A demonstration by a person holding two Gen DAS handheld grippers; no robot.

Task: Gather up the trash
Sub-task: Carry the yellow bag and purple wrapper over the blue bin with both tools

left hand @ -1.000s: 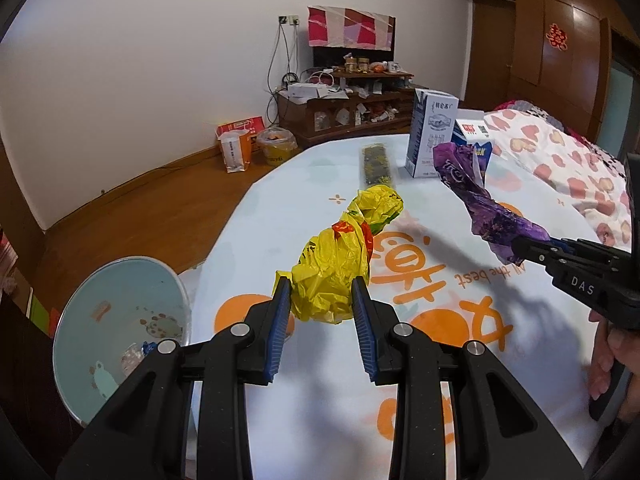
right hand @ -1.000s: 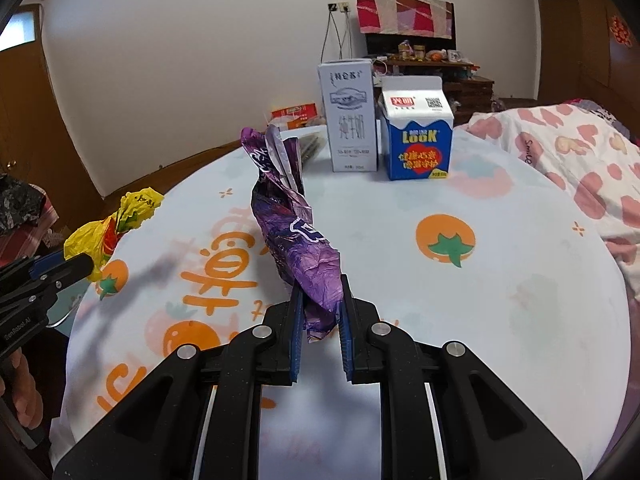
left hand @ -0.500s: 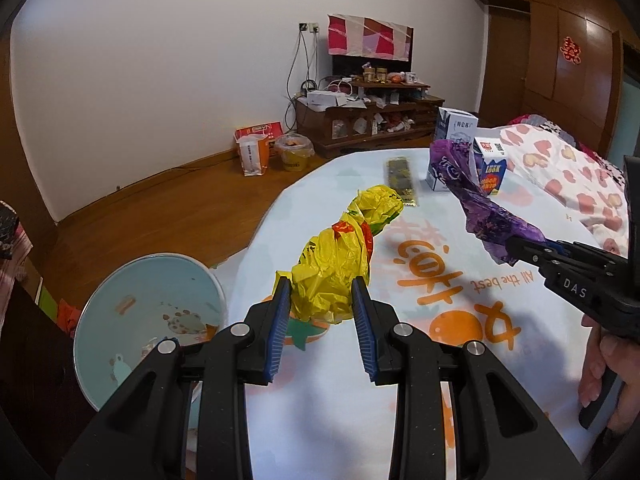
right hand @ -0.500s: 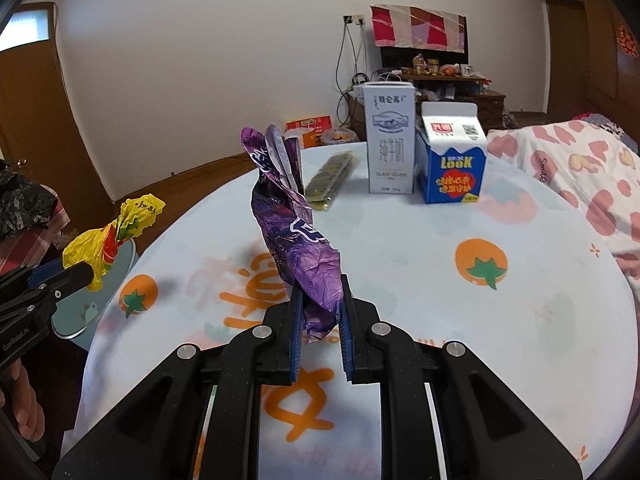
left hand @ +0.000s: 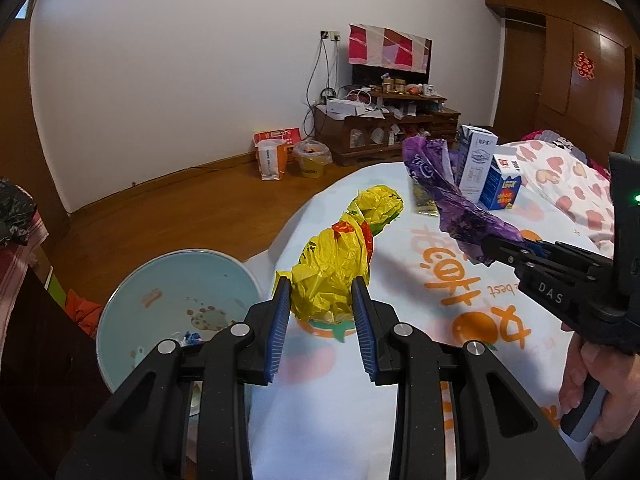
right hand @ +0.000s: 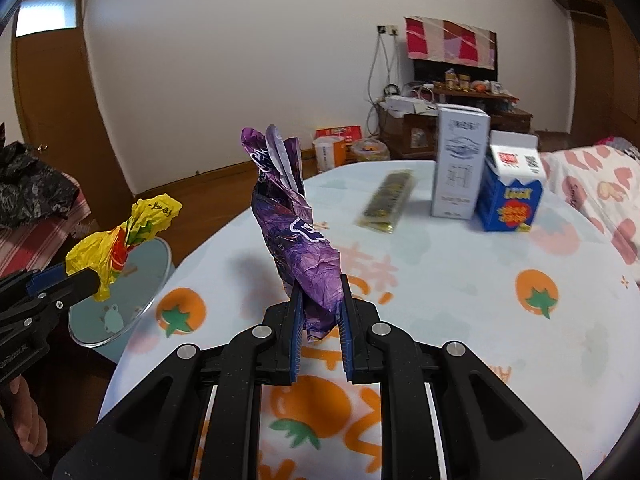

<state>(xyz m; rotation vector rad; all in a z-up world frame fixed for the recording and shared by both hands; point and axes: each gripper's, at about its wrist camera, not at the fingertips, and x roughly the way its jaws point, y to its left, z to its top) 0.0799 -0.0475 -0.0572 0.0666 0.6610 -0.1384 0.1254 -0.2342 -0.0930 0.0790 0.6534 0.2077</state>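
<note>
The left gripper (left hand: 322, 300) is clamping a crumpled yellow plastic bag (left hand: 340, 264) between its blue-ridged pads, holding it in the air at the edge of the round table (left hand: 400, 400), which is wearing a pale cloth printed with oranges. In the right wrist view the same yellow bag (right hand: 120, 236) is hanging over the light blue trash bin (right hand: 120, 300) that is standing on the floor just beside the table's edge. From the left wrist view the trash bin (left hand: 172, 300) is showing a little litter at its bottom.

The right gripper (right hand: 320, 308) is pinching a crumpled purple snack wrapper (right hand: 292, 224), its fingers closed tight on the lower end while the rest is sticking upward above the tablecloth. The left wrist view is showing this gripper from the side, with a person's hand (left hand: 596, 384) wrapping around its handle.

Farther back on the table, a tall white milk carton (right hand: 460, 164) and a blue-and-white Look carton (right hand: 512, 192) are standing side by side, and a flat dark-and-gold packet (right hand: 386, 202) is lying near them.
</note>
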